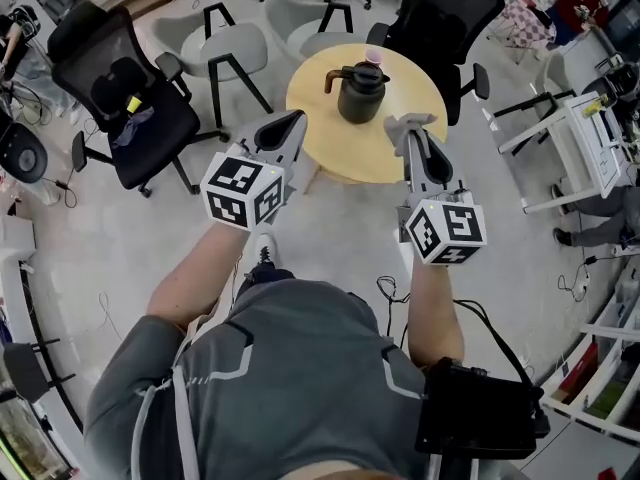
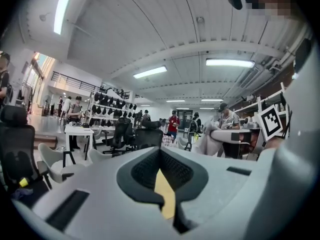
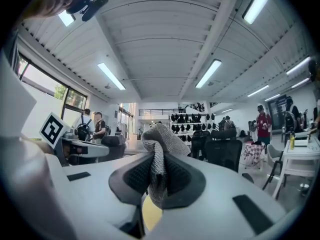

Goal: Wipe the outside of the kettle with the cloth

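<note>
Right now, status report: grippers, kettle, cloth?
Left gripper shut, empty. Right gripper shut on cloth. Kettle upright on round table, untouched. Nothing in between.

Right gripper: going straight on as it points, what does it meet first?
Likely the black chair beyond the table; the right gripper, shut on the cloth, seems aimed above the kettle. Depth unclear.

Round table [image 1: 318,96], pale yellow-wood top, is seen standing on a grey floor [image 1: 130,233]. One dark kettle [image 1: 361,94] is noted on it, upright, set toward the far side of the top, its brownish handle turned left. A small pink item [image 1: 374,58] is seen at the kettle's far edge; whether it rests on the kettle or the table cannot be told. The remaining top is seen bare. Chairs [image 1: 236,52] are ranged near the far rim.
</note>
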Motion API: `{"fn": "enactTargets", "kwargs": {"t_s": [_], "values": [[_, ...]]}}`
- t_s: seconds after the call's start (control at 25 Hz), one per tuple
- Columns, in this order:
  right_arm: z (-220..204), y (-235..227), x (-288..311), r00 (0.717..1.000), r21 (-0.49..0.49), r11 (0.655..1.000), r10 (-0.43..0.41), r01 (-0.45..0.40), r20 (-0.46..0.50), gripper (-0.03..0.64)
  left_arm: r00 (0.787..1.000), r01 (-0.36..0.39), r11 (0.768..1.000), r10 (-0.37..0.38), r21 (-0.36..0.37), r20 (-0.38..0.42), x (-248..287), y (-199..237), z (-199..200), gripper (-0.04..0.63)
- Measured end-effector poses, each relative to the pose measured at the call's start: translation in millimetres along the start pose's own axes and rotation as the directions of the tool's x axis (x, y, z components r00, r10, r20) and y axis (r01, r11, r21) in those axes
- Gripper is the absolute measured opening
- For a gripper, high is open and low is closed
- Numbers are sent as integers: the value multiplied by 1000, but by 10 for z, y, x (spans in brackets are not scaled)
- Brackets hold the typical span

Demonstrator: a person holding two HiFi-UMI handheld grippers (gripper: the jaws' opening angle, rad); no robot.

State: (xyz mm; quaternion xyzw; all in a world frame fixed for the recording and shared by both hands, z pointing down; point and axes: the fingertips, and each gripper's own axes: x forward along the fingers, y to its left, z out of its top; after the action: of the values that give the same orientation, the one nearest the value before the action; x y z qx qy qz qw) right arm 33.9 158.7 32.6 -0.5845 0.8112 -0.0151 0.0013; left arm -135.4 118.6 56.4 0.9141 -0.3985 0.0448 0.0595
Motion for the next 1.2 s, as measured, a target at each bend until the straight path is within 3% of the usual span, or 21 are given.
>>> {"fn": "enactTargets", "kwargs": {"t_s": [0.36,0.76,1.04,1.2], "values": [[-236,78,953,996,18,997,-67,69,-60,52,995,95,995,-94,22,-44,545,736,-112,9],[-774,88,1735,974,42,980,-186,193,-127,52,969,229,973,-229,-11,-94,1083,1235,-545,9],[-1238,-119,2138,966,59,976,-195,208,-170,52,962,241,970,-243,-34,-126,1488,1338,-912,8],[-1603,-212,2413,964,66,979,-176,192,-197,52,972,186,982,-189,-35,-138,1708,1500,-1157,8]]}}
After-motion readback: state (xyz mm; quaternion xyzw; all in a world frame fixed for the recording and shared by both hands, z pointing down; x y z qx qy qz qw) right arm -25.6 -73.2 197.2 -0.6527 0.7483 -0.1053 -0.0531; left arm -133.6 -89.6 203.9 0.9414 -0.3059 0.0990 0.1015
